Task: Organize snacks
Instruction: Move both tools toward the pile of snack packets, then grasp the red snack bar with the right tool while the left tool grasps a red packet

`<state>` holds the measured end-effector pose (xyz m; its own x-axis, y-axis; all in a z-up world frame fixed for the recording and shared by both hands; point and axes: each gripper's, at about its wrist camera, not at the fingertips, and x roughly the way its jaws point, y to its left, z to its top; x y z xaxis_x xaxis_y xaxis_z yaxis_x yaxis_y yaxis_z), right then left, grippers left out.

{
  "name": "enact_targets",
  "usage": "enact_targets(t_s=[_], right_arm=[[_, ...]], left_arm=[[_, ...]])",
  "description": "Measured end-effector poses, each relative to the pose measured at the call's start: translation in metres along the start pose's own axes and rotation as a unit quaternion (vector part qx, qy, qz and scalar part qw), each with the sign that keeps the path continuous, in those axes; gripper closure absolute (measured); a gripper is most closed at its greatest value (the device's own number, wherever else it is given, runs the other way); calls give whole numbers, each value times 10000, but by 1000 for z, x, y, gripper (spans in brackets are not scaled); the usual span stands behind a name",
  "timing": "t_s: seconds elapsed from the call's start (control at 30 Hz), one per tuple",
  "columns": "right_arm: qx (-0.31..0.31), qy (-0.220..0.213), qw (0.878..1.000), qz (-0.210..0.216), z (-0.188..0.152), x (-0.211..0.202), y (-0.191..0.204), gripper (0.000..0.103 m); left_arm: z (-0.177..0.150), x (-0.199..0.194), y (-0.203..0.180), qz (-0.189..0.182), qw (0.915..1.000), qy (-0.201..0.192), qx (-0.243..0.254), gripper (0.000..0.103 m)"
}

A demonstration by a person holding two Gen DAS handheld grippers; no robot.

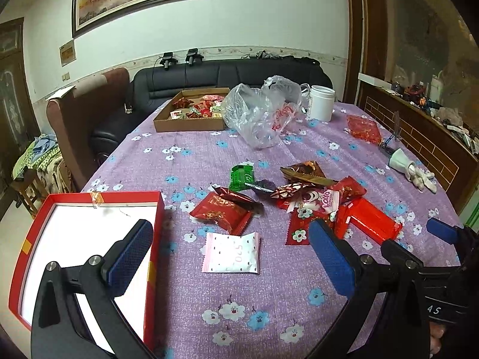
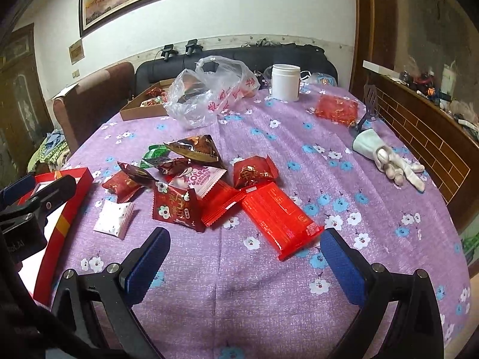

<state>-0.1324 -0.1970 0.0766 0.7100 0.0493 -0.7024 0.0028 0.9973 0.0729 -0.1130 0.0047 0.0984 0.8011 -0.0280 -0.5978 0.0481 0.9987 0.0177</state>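
Now my left claw [image 1: 230, 257] and right claw [image 2: 245, 266] both hang spread and empty; only the left view shows the red box's [image 1: 151, 269] white inside, at eight o'clock.

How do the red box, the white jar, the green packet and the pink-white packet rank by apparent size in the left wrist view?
1. red box, though nearest the camera
2. white jar
3. pink-white packet
4. green packet, farther away, so unsure

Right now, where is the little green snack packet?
The green packet lies on the purple tablecloth at the far edge of the snack pile, just left of the brown triangular packet and beyond the red square packet.
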Motion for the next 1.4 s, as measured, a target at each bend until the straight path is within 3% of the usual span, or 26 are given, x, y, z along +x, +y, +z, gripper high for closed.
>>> enact_targets(t_s=[0.13,0.27,0.37,0.57,0.7,0.9,1.07,1.23,1.3,1.4], right_arm=[[-49,-56,10000,-34,-2,4,-6,2],[-112,167,9998,-76,-7,22,-26,2],[-107,462,9989,16,-5,43,-41,4],[-218,698,9973,-91,10,79,-45,6],[-214,1183,9925,-205,17,111,-49,20],[-329,1050,9937,-232,16,110,-51,28],[-324,986,9943,-228,16,106,-55,34],[-291,944,9948,-246,15,105,-55,37],[-249,934,9950,-259,14,103,-55,41],[-200,923,9951,-277,13,100,-55,50]], left_arm=[[-2,12,-9,-107,9996,199,155,0],[-5,49,-21,-507,9938,931,331,0],[-8,73,-23,-428,9902,1300,274,0],[-8,85,-27,-528,9869,1481,371,0],[-10,89,-43,-746,9819,1621,631,0],[-7,114,-69,-1052,9734,1847,856,0],[-6,125,-76,-1384,9689,1907,758,0],[-8,125,-77,-1511,9682,1860,723,20],[-8,122,-79,-1553,9683,1808,752,40],[-8,121,-78,-1595,9688,1751,731,45]])
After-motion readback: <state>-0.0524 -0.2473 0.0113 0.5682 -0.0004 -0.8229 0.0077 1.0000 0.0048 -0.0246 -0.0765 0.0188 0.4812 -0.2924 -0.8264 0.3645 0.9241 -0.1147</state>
